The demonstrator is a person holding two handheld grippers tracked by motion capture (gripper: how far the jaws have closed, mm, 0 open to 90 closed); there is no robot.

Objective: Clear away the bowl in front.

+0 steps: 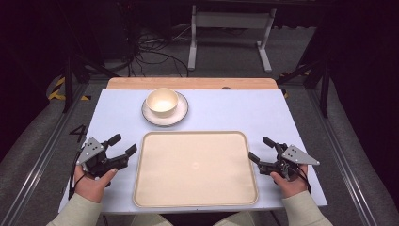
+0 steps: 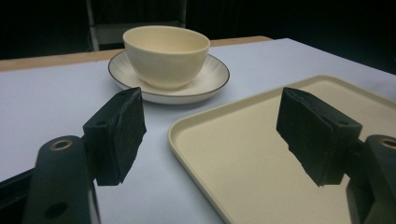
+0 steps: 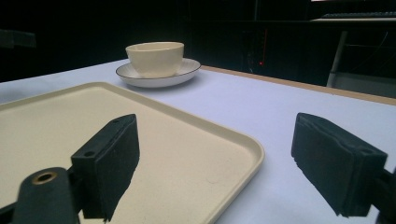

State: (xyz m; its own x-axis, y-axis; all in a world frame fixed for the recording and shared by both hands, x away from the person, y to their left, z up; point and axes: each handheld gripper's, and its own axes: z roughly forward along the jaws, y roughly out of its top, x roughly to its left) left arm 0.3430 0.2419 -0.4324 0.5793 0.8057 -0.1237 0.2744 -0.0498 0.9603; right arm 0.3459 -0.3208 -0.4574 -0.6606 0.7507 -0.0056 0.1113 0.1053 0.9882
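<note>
On the pale blue table [image 1: 117,113], the cream tray [image 1: 141,188] lies between both grippers, its long axis running nine to three. The left gripper [image 1: 125,144] rests at the tray's nine o'clock, jaws spread and empty; the right gripper [image 1: 261,149] mirrors it at three o'clock, likewise released. The bowl [image 1: 162,101] sits on its saucer [image 1: 181,114] at the tray's twelve o'clock, nearer the left gripper, toward its one o'clock.

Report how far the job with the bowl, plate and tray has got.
Done: nothing visibly; the bowl sits on its plate beyond the bare tray. In hand: nothing; the left gripper and right gripper flank the tray, jaws open. Left: probably everything, starting with a reach for the bowl.
</note>
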